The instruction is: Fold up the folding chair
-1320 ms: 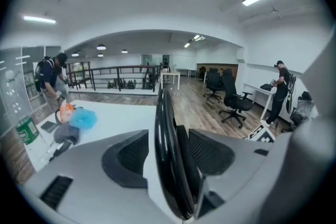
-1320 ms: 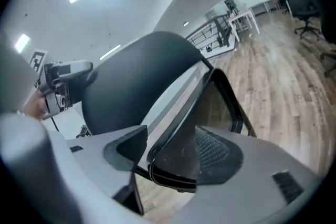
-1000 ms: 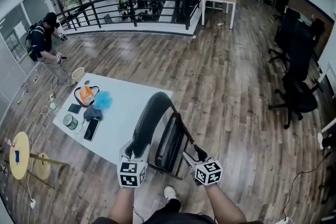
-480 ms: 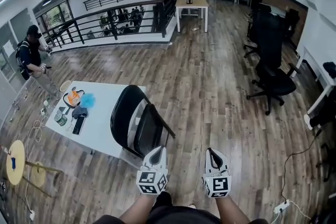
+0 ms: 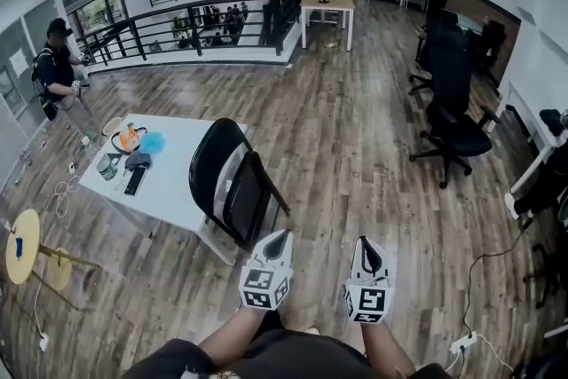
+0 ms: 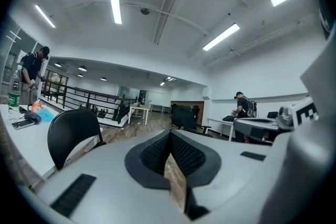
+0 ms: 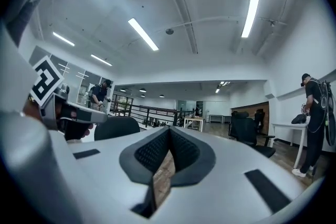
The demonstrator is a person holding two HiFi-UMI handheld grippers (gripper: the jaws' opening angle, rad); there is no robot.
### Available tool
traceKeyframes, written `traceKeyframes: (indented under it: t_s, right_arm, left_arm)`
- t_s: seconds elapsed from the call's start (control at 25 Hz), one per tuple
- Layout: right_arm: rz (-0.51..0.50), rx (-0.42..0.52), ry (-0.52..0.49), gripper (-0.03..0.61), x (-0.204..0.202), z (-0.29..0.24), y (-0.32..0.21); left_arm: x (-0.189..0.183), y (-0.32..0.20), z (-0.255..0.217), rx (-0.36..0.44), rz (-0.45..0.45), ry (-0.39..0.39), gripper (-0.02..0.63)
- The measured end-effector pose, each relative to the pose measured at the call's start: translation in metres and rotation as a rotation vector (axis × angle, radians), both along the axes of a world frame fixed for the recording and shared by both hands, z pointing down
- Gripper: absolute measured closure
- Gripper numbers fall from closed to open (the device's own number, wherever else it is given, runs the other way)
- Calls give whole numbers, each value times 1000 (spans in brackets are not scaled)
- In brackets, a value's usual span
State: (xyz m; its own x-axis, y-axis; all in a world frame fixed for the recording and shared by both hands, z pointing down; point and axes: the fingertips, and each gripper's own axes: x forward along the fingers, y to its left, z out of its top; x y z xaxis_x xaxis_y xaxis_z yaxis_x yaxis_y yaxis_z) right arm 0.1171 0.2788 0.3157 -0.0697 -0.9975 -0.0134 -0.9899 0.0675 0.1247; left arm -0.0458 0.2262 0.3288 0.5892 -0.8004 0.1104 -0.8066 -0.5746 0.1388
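The black folding chair (image 5: 232,184) stands by the white table (image 5: 182,191), its seat drawn up close against the backrest. Both grippers are held apart from it, low in the head view and near my body. My left gripper (image 5: 277,239) is shut and empty, just right of the chair's legs. My right gripper (image 5: 366,248) is also shut with nothing in it, over bare floor. In the left gripper view my left gripper (image 6: 169,138) has its pads together, and the chair's backrest (image 6: 72,131) shows at the left. The right gripper view shows my right gripper (image 7: 169,135) shut too.
The table carries an orange object (image 5: 130,138), a blue cloth (image 5: 153,142) and a phone (image 5: 135,180). A person (image 5: 59,71) stands at the far left. Black office chairs (image 5: 451,98) stand at the right, a railing (image 5: 204,22) at the back, a yellow stool (image 5: 21,246) at the lower left.
Both grippers let go of the chair, drew back towards my body and shut. The chair now stands on its own beside the table, with its seat closed up.
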Motion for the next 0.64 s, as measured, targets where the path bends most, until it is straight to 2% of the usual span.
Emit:
traceKeyframes:
  t_s: [0.12, 0.32, 0.64]
  right_arm:
    - [2, 13, 16, 565, -9, 0, 15]
    - [0, 25, 43, 565, -2, -2, 26]
    - [23, 39, 53, 565, -8, -7, 19]
  left_arm:
    - [0, 14, -4, 15, 15, 3, 609]
    - [6, 25, -14, 44, -1, 10, 609]
    - [0, 21, -13, 35, 2, 9, 609]
